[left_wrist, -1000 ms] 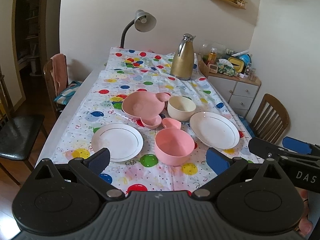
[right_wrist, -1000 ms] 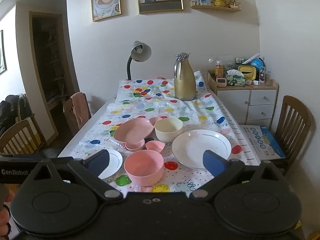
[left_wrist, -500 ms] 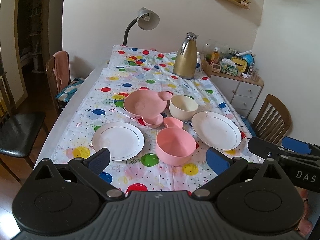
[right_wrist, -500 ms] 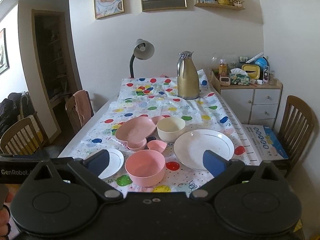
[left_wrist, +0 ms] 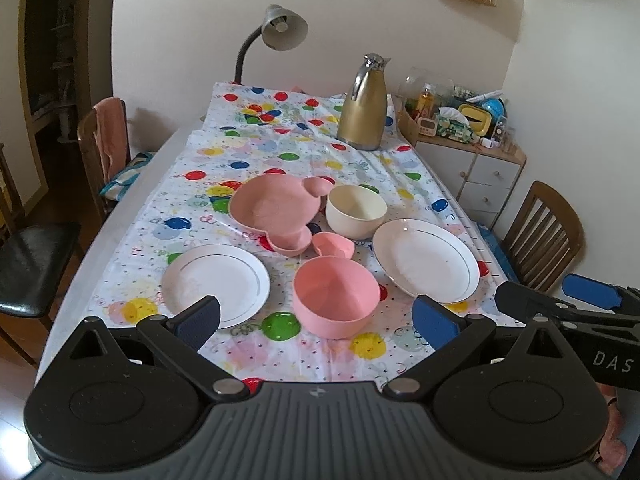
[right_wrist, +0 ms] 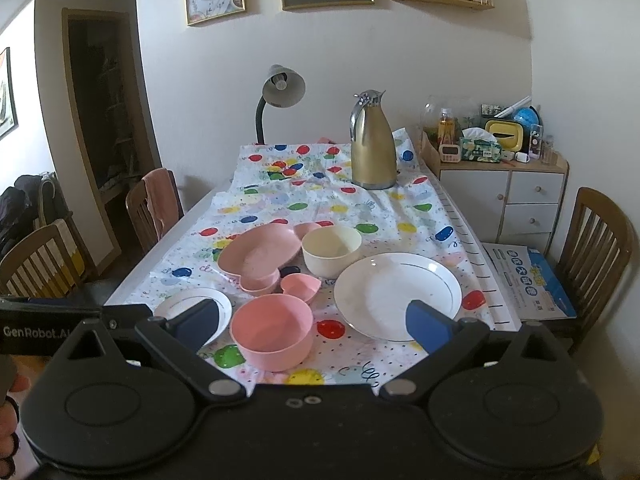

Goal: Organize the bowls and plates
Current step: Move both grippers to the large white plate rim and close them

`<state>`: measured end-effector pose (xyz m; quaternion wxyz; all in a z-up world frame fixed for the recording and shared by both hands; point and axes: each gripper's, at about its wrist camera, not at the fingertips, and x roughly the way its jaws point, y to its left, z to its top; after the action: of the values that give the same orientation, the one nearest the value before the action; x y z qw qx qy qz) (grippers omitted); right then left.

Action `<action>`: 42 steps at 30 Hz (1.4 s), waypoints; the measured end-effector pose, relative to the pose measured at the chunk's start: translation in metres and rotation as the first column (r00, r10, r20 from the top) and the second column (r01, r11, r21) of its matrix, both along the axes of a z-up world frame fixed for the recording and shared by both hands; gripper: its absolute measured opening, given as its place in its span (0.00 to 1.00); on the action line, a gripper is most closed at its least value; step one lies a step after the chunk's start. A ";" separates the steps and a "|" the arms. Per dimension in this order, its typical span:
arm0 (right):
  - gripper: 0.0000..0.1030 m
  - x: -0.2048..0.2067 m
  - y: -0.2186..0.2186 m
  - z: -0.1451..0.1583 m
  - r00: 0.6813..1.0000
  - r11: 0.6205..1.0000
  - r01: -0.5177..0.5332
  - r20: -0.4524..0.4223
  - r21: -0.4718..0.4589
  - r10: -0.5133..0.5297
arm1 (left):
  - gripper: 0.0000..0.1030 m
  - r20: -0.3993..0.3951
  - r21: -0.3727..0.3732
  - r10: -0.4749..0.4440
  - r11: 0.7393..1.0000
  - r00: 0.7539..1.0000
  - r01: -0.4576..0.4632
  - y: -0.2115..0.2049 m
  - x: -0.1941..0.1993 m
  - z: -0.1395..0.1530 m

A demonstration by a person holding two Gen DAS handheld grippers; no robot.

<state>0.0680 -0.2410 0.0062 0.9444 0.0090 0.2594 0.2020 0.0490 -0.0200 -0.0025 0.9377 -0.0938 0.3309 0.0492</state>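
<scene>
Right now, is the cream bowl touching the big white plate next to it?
Apart. In the left wrist view a strip of balloon tablecloth shows between the cream bowl and the big white plate.

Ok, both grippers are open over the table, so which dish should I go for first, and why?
Probably lower the left gripper toward the small white plate. It lies nearest that gripper, flat and apart from the pink bowl, and both grippers are open and empty. It could then stack on the large white plate near the right gripper.
</scene>
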 end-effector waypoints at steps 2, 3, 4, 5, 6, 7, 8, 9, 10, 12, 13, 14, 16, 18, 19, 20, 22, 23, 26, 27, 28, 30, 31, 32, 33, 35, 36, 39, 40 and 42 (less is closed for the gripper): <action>0.97 0.010 -0.006 -0.003 1.000 1.000 -0.010 -0.008 -0.002 0.010 | 1.00 -0.006 0.000 -0.007 1.000 1.000 0.007 -0.005 0.011 -0.003; 0.97 0.016 -0.010 -0.005 1.000 1.000 -0.013 -0.012 -0.005 0.013 | 1.00 -0.009 0.000 -0.010 1.000 1.000 0.010 -0.009 0.017 -0.004; 0.97 0.023 -0.014 -0.006 1.000 1.000 -0.011 -0.015 -0.008 0.011 | 1.00 -0.012 0.002 -0.013 1.000 1.000 0.013 -0.012 0.023 -0.006; 0.97 0.029 -0.017 -0.008 1.000 1.000 -0.006 -0.017 -0.011 0.006 | 1.00 -0.016 0.005 -0.015 1.000 1.000 0.015 -0.015 0.029 -0.008; 0.97 0.036 -0.022 -0.009 1.000 1.000 -0.003 -0.021 -0.013 0.003 | 1.00 -0.022 0.009 -0.017 1.000 1.000 0.017 -0.019 0.037 -0.011; 0.97 0.045 -0.027 -0.011 1.000 1.000 0.001 -0.025 -0.019 -0.002 | 1.00 -0.030 0.008 -0.022 1.000 0.999 0.022 -0.022 0.044 -0.014; 0.97 0.052 -0.031 -0.013 1.000 1.000 0.006 -0.027 -0.025 -0.006 | 1.00 -0.037 0.006 -0.027 1.000 0.999 0.028 -0.026 0.052 -0.016; 0.97 0.060 -0.035 -0.015 1.000 1.000 0.009 -0.028 -0.030 -0.010 | 1.00 -0.043 0.007 -0.031 0.999 0.999 0.031 -0.030 0.060 -0.018; 0.97 0.070 -0.039 -0.018 0.999 0.999 0.017 -0.029 -0.040 -0.018 | 1.00 -0.050 0.012 -0.030 0.999 0.998 0.030 -0.034 0.068 -0.021; 0.97 0.086 -0.046 -0.025 0.999 0.998 0.028 -0.037 -0.053 -0.030 | 1.00 -0.060 0.008 -0.037 0.999 0.998 0.038 -0.040 0.084 -0.026; 0.97 0.095 -0.051 -0.029 0.998 0.998 0.028 -0.048 -0.049 -0.031 | 1.00 -0.064 0.004 -0.043 0.999 0.997 0.043 -0.043 0.093 -0.029; 0.97 0.105 -0.055 -0.033 0.998 0.998 0.033 -0.059 -0.051 -0.036 | 1.00 -0.068 0.004 -0.043 0.999 0.997 0.043 -0.046 0.100 -0.031; 0.91 0.125 -0.064 -0.042 0.996 0.998 0.034 -0.076 -0.061 -0.039 | 1.00 -0.074 0.009 -0.039 0.999 0.996 0.039 -0.052 0.117 -0.037; 0.89 0.143 -0.070 -0.051 0.995 0.998 0.030 -0.094 -0.064 -0.036 | 1.00 -0.090 0.015 -0.029 0.999 0.996 0.031 -0.058 0.133 -0.045; 0.89 0.151 -0.074 -0.055 0.994 0.997 0.030 -0.102 -0.065 -0.036 | 1.00 -0.096 0.014 -0.026 1.000 0.995 0.028 -0.060 0.142 -0.048; 0.89 0.161 -0.078 -0.060 0.993 0.997 0.028 -0.113 -0.068 -0.035 | 1.00 -0.100 0.015 -0.023 1.000 0.995 0.025 -0.062 0.150 -0.052; 0.88 0.180 -0.083 -0.069 0.990 0.997 0.017 -0.142 -0.073 -0.027 | 1.00 -0.115 0.022 -0.010 1.000 0.993 0.013 -0.066 0.167 -0.060; 0.88 0.189 -0.084 -0.073 0.988 0.997 0.009 -0.154 -0.073 -0.020 | 1.00 -0.125 0.016 -0.007 1.000 0.992 0.009 -0.066 0.175 -0.065; 0.76 0.217 -0.088 -0.086 0.980 0.997 -0.019 -0.199 -0.077 0.003 | 0.99 -0.152 -0.002 -0.002 1.000 0.988 0.002 -0.068 0.196 -0.078; 0.74 0.225 -0.089 -0.090 0.978 0.996 -0.026 -0.209 -0.085 0.007 | 0.99 -0.162 -0.002 0.003 1.000 0.987 -0.003 -0.069 0.204 -0.082; 0.73 0.233 -0.090 -0.095 0.977 0.995 -0.030 -0.214 -0.094 0.009 | 0.99 -0.170 -0.001 0.007 1.000 0.985 -0.007 -0.071 0.210 -0.085; 0.72 0.245 -0.091 -0.101 0.972 0.993 -0.042 -0.235 -0.106 0.016 | 0.99 -0.183 -0.002 0.009 1.000 0.983 -0.010 -0.072 0.221 -0.092; 0.71 0.252 -0.091 -0.105 0.968 0.993 -0.044 -0.249 -0.110 0.016 | 0.99 -0.190 -0.003 0.009 1.000 0.982 -0.010 -0.073 0.226 -0.095; 0.71 0.257 -0.092 -0.108 0.966 0.993 -0.048 -0.260 -0.111 0.017 | 0.99 -0.196 -0.003 0.011 1.000 0.981 -0.011 -0.074 0.232 -0.098; 0.69 0.263 -0.092 -0.112 0.962 0.992 -0.052 -0.272 -0.117 0.018 | 0.99 -0.202 -0.004 0.013 1.000 0.979 -0.014 -0.075 0.237 -0.101; 0.67 0.274 -0.094 -0.118 0.955 0.991 -0.060 -0.296 -0.122 0.021 | 0.94 -0.217 -0.015 0.008 1.000 0.976 -0.012 -0.076 0.247 -0.105; 0.62 0.278 -0.094 -0.120 0.950 0.991 -0.066 -0.311 -0.116 0.026 | 0.91 -0.225 -0.020 0.008 1.000 0.974 -0.013 -0.076 0.251 -0.107; 0.52 0.287 -0.096 -0.126 0.938 0.992 -0.073 -0.345 -0.103 0.033 | 0.86 -0.238 -0.023 0.008 1.000 0.971 -0.014 -0.075 0.262 -0.113; 0.49 0.289 -0.096 -0.128 0.934 0.991 -0.079 -0.354 -0.104 0.038 | 0.82 -0.245 -0.024 0.007 1.000 0.970 -0.014 -0.075 0.265 -0.115; 0.48 0.295 -0.096 -0.131 0.927 0.991 -0.090 -0.371 -0.103 0.046 | 0.79 -0.264 -0.031 0.008 0.999 0.965 -0.017 -0.073 0.272 -0.120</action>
<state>0.3630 -0.3368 -0.1252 0.8702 -0.0185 0.4435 0.2137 0.3211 -0.0931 -0.1230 0.8833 -0.1042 0.4529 0.0618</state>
